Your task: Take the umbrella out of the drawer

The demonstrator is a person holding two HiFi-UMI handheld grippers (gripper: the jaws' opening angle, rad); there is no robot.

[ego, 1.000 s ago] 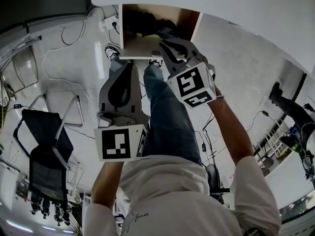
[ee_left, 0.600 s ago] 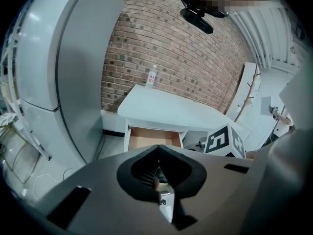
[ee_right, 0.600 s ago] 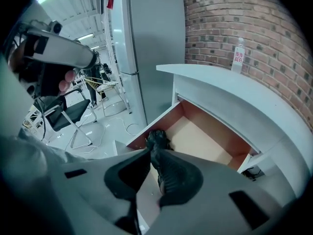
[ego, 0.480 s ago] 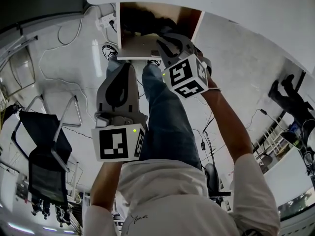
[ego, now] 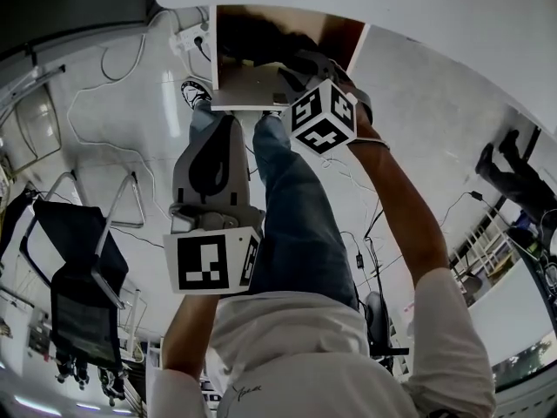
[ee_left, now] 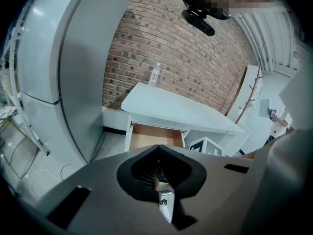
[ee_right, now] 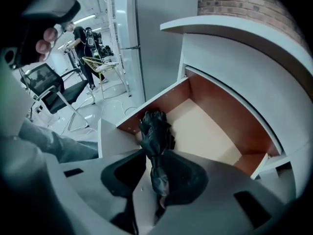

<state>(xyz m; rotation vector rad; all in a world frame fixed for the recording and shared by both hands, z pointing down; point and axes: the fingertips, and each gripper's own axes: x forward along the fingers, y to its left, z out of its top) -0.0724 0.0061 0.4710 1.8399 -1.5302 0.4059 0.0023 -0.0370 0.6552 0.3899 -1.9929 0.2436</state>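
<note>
A black folded umbrella [ee_right: 154, 131] lies in the open wooden drawer [ee_right: 210, 131] of a white desk. In the head view it is a dark mass [ego: 261, 37] at the back of the drawer [ego: 248, 90]. My right gripper [ee_right: 155, 154] points steeply down over the drawer front. Its jaws are opening, and the umbrella's near end runs between them. In the head view that gripper [ego: 300, 66] reaches into the drawer. My left gripper [ego: 228, 118] hangs over the floor short of the drawer, fingertips together and holding nothing. Its own view shows the left gripper [ee_left: 158, 147] aimed at the drawer [ee_left: 156, 136].
The white desk top [ee_left: 171, 109] carries a small bottle [ee_left: 155, 76]. A tall grey cabinet [ee_left: 58, 58] stands left of it. A black chair [ego: 78, 268] and floor cables [ego: 113, 68] lie at the left. My jeans-clad legs [ego: 296, 207] stand before the drawer.
The right gripper has dropped toward the drawer and rolled, so its marker cube now sits close to the drawer front. The left gripper has barely moved.
</note>
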